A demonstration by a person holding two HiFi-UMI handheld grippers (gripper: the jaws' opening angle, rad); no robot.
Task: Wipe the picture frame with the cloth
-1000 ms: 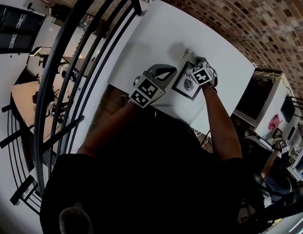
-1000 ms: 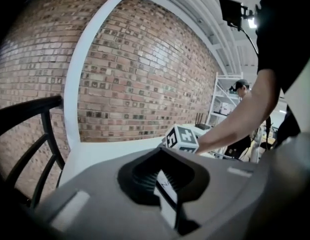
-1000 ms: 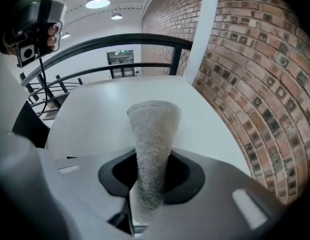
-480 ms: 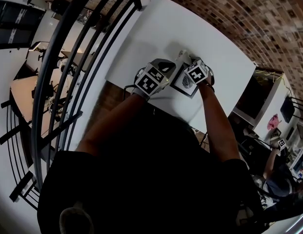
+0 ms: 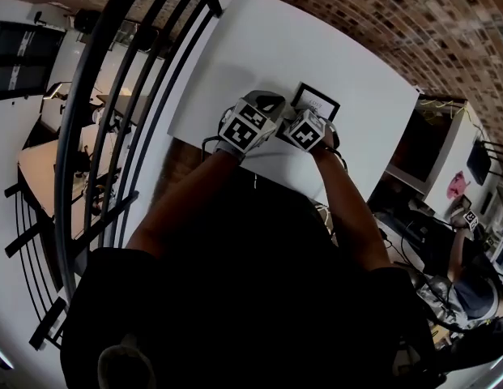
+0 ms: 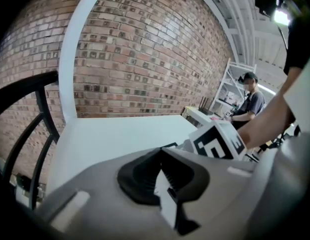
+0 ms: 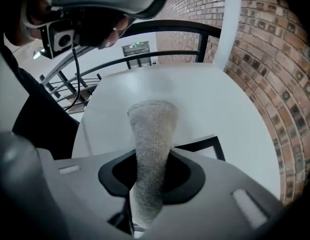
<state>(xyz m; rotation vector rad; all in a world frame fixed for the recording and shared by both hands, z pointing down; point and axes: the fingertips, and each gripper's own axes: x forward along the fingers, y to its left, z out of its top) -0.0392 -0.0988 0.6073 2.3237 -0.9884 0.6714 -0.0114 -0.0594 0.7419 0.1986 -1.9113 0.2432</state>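
A black picture frame (image 5: 316, 102) with a white mat lies flat on the white table (image 5: 267, 47); its corner shows in the right gripper view (image 7: 209, 145) and in the left gripper view (image 6: 169, 145). My right gripper (image 7: 150, 184) is shut on a grey cloth (image 7: 151, 144), which sticks forward out of the jaws over the table beside the frame. In the head view the right gripper (image 5: 306, 126) sits just short of the frame's near edge. My left gripper (image 5: 263, 108) is close on its left, jaws together with nothing seen between them (image 6: 162, 179).
A black metal railing (image 5: 130, 96) runs along the table's left side, with a drop to a lower floor beyond it. A brick wall (image 5: 397, 23) stands behind the table. A person (image 6: 247, 101) stands by shelves at the far right.
The left gripper has moved right until it is next to the right one. The right gripper with the cloth has come back off the frame, which now lies uncovered beyond both grippers.
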